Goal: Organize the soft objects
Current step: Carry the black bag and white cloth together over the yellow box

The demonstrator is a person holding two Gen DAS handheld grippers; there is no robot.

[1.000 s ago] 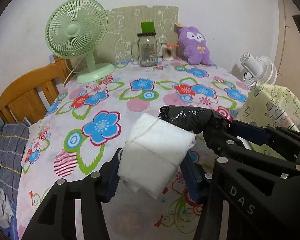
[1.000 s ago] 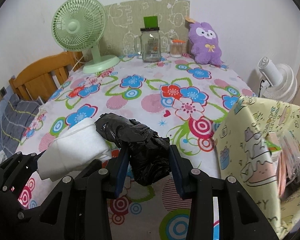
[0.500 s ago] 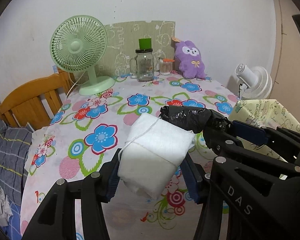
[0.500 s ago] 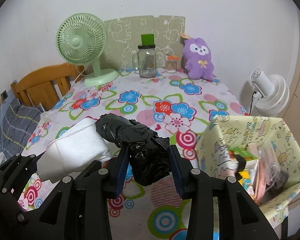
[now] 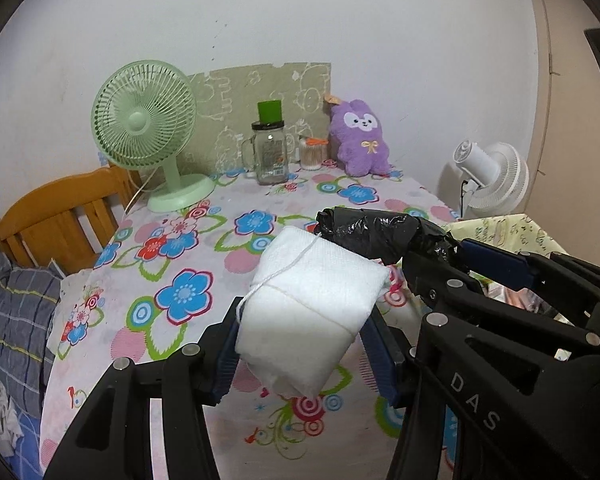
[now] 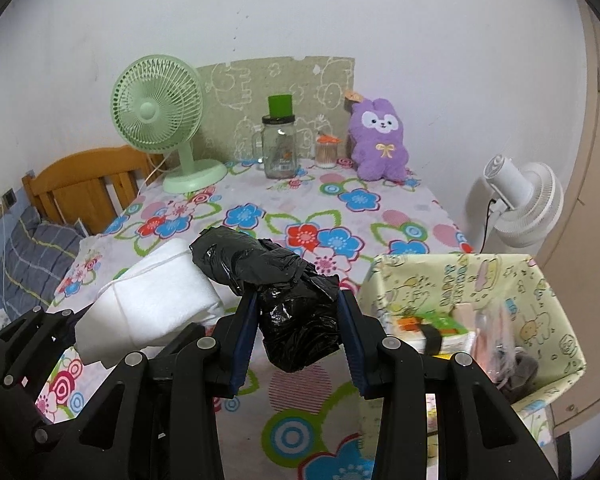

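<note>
My left gripper (image 5: 304, 344) is shut on a white padded bundle (image 5: 312, 304) tied with string, held above the flowered table (image 5: 172, 264). The bundle also shows in the right wrist view (image 6: 152, 304). My right gripper (image 6: 298, 340) is shut on a crumpled black plastic bundle (image 6: 276, 284), just right of the white one; it also shows in the left wrist view (image 5: 380, 232). A yellow patterned fabric bin (image 6: 540, 280) with several items inside stands at the table's right side, below and right of my right gripper. A purple plush toy (image 6: 378, 148) sits at the table's far edge.
A green desk fan (image 6: 160, 120), a glass jar (image 6: 280, 148) and a small container (image 6: 326, 152) stand at the back of the table. A white floor fan (image 6: 520, 200) is at the right. A wooden chair (image 6: 84, 184) and a striped cloth (image 6: 32, 256) are at the left.
Both grippers have risen and pulled back from the table with their bundles still held. The fabric bin has come further into the right wrist view.
</note>
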